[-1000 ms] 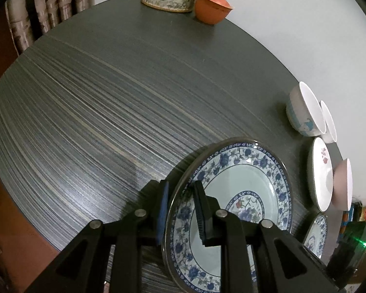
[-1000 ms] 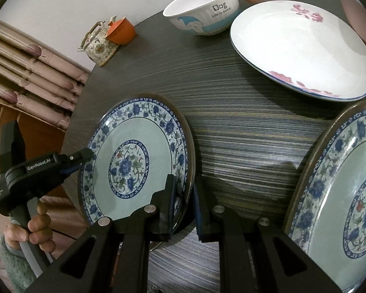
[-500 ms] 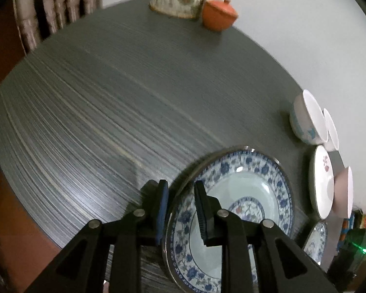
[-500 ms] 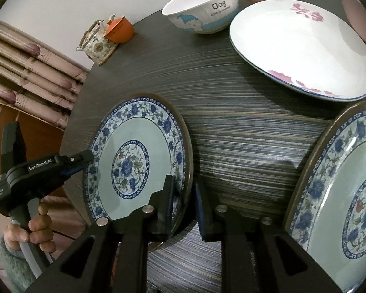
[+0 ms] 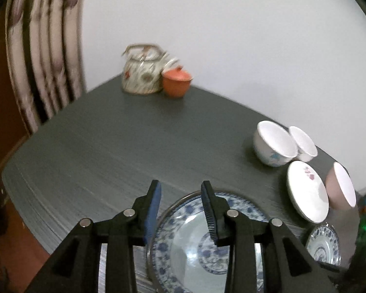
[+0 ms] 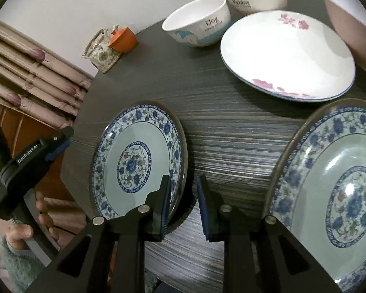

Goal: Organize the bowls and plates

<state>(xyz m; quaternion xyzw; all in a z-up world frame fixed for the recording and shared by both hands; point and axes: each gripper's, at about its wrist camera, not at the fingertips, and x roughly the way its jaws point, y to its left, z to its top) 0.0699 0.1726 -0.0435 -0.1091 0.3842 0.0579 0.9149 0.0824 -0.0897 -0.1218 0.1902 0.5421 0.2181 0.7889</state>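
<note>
now a glossy round blue-and-white floral plate (image 6: 136,163) lies flat on the dark, streak-grained round table (image 6: 231,131), near its edge. the right gripper (image 6: 183,202) angles down with the plate's near rim between its parted blue pads, neither clearly pressing. the left gripper (image 5: 180,207), held in a hand (image 6: 40,219), hangs above the far rim, jaws opening, nothing between them. a second floral plate (image 6: 334,190), a white pink-flowered plate (image 6: 288,53) and three smooth bowls sit beyond.
</note>
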